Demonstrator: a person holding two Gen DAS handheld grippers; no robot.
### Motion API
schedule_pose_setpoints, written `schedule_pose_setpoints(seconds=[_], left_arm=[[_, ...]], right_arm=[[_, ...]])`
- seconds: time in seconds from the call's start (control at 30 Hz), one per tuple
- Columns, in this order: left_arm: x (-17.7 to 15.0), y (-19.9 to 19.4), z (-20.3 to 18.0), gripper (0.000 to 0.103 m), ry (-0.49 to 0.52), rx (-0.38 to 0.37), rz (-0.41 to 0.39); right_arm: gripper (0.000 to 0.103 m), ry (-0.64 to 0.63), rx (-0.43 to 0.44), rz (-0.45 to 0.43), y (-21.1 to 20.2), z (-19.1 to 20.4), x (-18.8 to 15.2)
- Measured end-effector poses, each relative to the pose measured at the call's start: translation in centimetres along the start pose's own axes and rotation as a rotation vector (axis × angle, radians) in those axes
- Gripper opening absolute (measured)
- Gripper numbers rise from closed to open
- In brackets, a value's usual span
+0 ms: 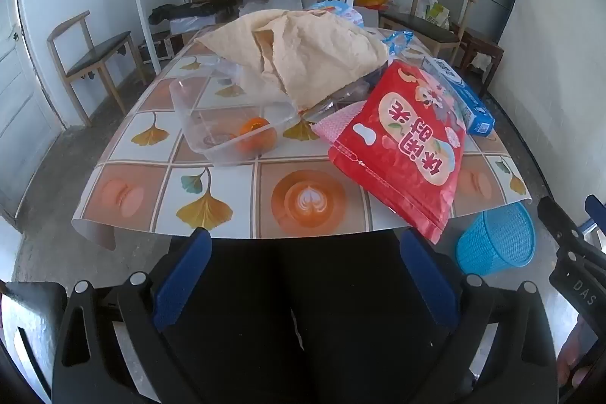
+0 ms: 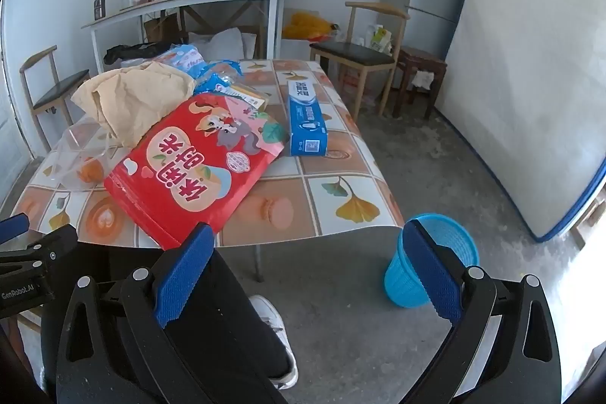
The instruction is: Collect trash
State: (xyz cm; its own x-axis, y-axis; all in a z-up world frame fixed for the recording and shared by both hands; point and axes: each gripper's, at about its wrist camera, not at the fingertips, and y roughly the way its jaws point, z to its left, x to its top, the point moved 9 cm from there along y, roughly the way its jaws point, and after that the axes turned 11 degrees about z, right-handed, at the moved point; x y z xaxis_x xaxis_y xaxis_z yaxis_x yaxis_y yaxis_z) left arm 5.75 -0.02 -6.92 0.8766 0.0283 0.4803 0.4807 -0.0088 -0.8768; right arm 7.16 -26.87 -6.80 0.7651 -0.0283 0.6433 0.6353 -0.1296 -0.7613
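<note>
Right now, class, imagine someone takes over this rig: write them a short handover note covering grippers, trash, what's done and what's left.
Left gripper: open, empty, short of the table.
Right gripper: open, empty, over the floor near the blue basket.
Trash on the table: red snack bag overhanging the near edge, crumpled brown paper, clear container with an orange inside, blue box, blue wrappers behind.
Done: nothing visibly collected; the basket's inside is hidden.
Left: everything.
</note>
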Motion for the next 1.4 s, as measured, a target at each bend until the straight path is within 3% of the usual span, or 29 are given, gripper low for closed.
schedule_pose_setpoints(seconds=[1.4], left_arm=[[-0.04,-0.14,0.53,0.098,-0.010,0.000,-0.005]], right_arm=[[0.096,0.016,0.010,-0.016,-0.08,-0.10,0.47]])
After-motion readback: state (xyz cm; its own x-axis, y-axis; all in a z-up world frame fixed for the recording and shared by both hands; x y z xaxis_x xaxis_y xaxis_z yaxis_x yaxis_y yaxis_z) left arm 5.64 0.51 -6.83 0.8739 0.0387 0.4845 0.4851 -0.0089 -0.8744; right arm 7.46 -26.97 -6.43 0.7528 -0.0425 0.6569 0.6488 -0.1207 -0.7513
